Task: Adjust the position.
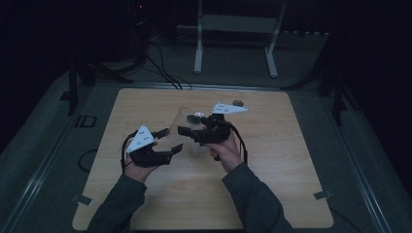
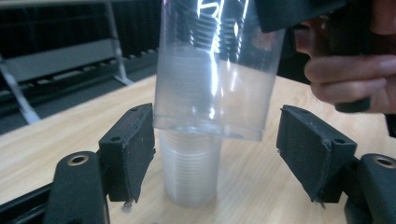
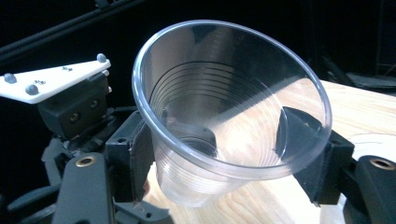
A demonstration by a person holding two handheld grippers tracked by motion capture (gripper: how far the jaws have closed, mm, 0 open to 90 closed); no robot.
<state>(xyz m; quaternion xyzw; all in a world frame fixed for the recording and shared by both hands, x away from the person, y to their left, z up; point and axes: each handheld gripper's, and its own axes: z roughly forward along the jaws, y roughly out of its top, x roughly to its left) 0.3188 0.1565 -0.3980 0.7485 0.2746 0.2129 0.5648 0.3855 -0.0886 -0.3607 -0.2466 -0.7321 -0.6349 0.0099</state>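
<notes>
Two clear plastic cups are the things being worked on, near the middle of the bench (image 1: pixel 272 160). The top cup (image 2: pixel 215 70) hangs in the air, tipped a little. The bottom cup (image 2: pixel 189 172) stands on the wood right under it, at 6 o'clock from it in the left gripper view. It looks like the top cup has been pulled off the bottom one, so that the two come apart.

The right gripper (image 3: pixel 219 140) has its jaws clamped on the top cup, one on each side of the ribbed part low on its wall. That grip is why the cup can stay up with nothing under it. In the right gripper view the cup's open mouth faces the camera, and you can see the wood through it.

The left gripper (image 1: pixel 172 139) sits at about 8 o'clock from the top cup in the high view. Its jaws are apart. One stands at 9 o'clock and one at 3 o'clock of the cups, and neither is squeezing them. My guess is that they are placed there to hold the bottom cup down or to catch it.

The right hand (image 2: pixel 350 79) is at 3 o'clock in the left gripper view. A white frame (image 1: pixel 238 24) stands on the floor at 12 o'clock, well past the bench.
</notes>
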